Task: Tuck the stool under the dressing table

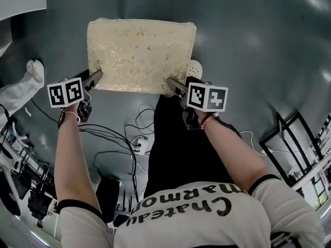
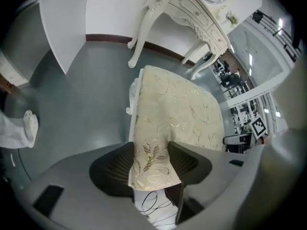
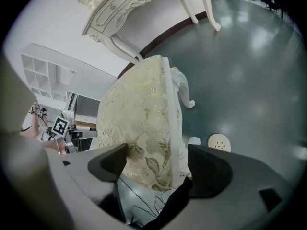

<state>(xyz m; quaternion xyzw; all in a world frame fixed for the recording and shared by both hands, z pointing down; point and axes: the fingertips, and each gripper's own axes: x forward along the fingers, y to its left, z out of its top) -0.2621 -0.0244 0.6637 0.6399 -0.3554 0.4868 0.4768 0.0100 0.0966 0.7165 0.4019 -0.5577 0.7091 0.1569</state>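
The stool [image 1: 139,53] has a cream cushion with a gold leaf pattern and stands on the grey floor ahead of me. My left gripper [image 1: 95,78] is at its near left corner. In the left gripper view both pads press the cushion's edge [image 2: 151,157]. My right gripper [image 1: 173,84] is at the near right corner. In the right gripper view its jaws [image 3: 156,164] stand wide round the cushion [image 3: 139,109] with a gap at the right pad. The white carved dressing table [image 2: 192,8] stands by the wall beyond the stool, also in the right gripper view [image 3: 134,4].
Black cables and a white power strip [image 1: 137,143] lie on the floor near my legs. A white slipper [image 1: 194,67] lies by the stool's right side. A white-clad limb [image 1: 20,87] reaches in at the left. A black frame [image 1: 295,138] stands at the right.
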